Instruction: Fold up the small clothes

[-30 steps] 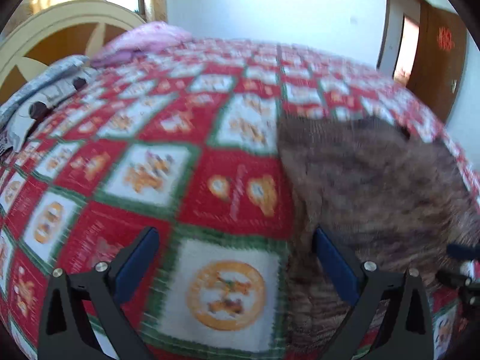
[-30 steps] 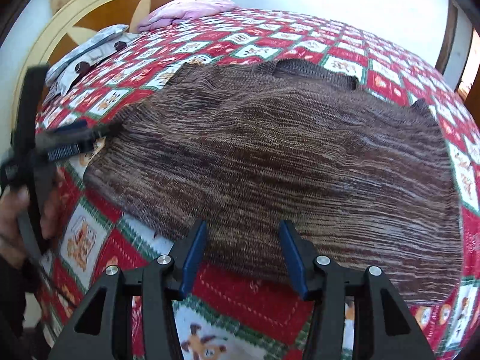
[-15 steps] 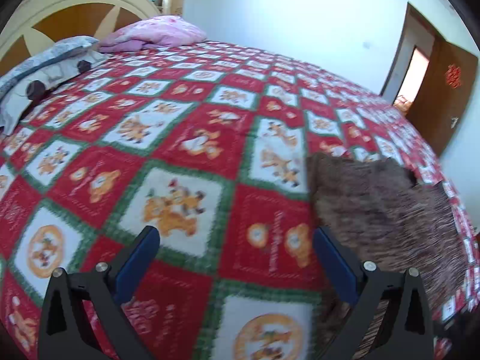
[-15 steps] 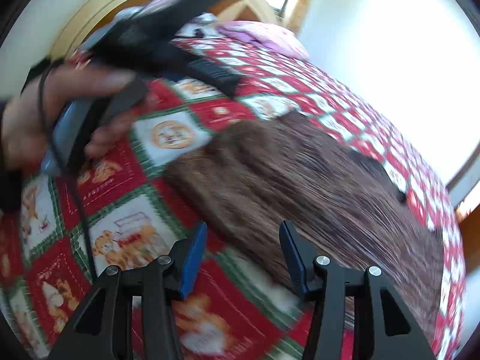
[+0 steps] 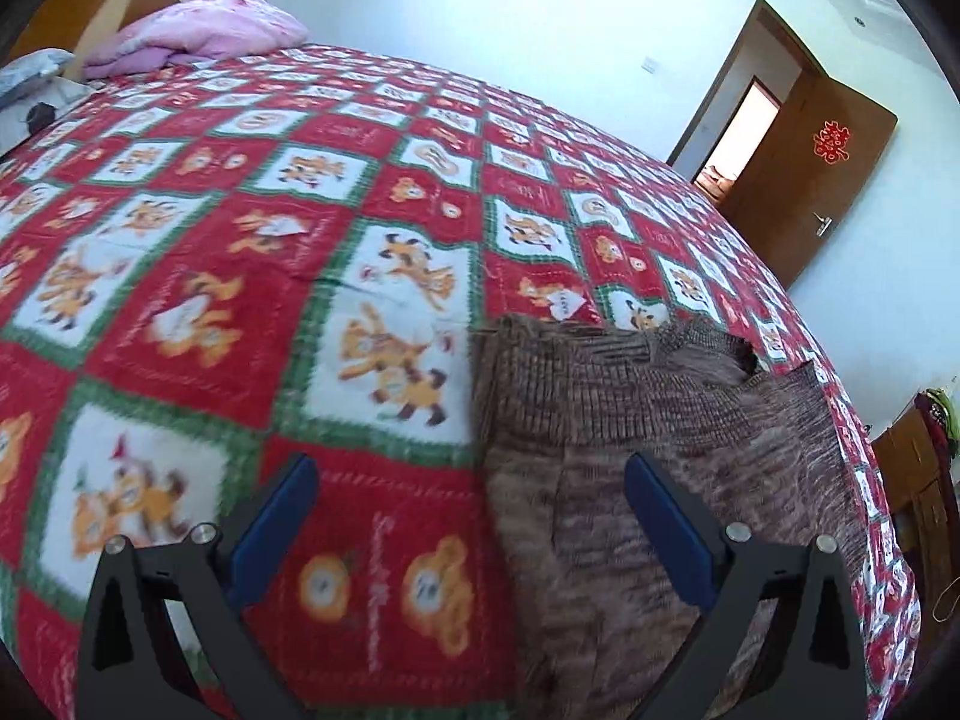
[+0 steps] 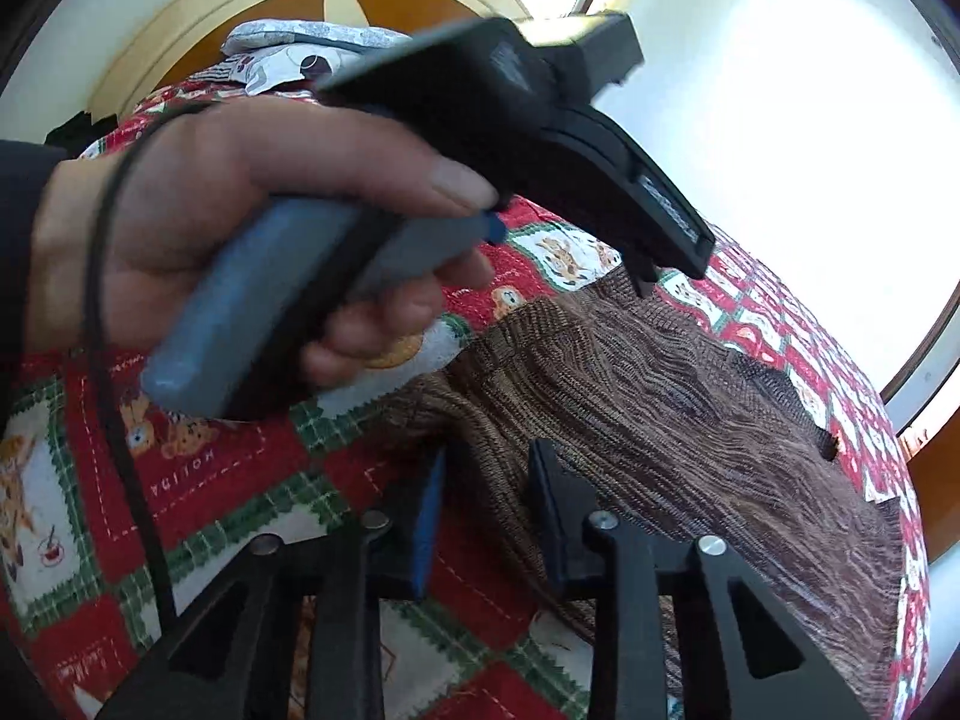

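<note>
Blue pads of the right gripper (image 6: pixel 486 516) have just been closing and now stand a narrow gap apart around the near edge of the brown knit garment (image 6: pixel 678 420), though whether they pinch it is unclear. Farther off at ten o'clock, a hand (image 6: pixel 240 228) holds the left gripper (image 5: pixel 471 525), its jaws wide apart with the garment's left edge between them. Beyond, the garment lies flat on the red patterned bedspread (image 5: pixel 240 228), with a pink pillow (image 5: pixel 198 30) at eleven o'clock.
</note>
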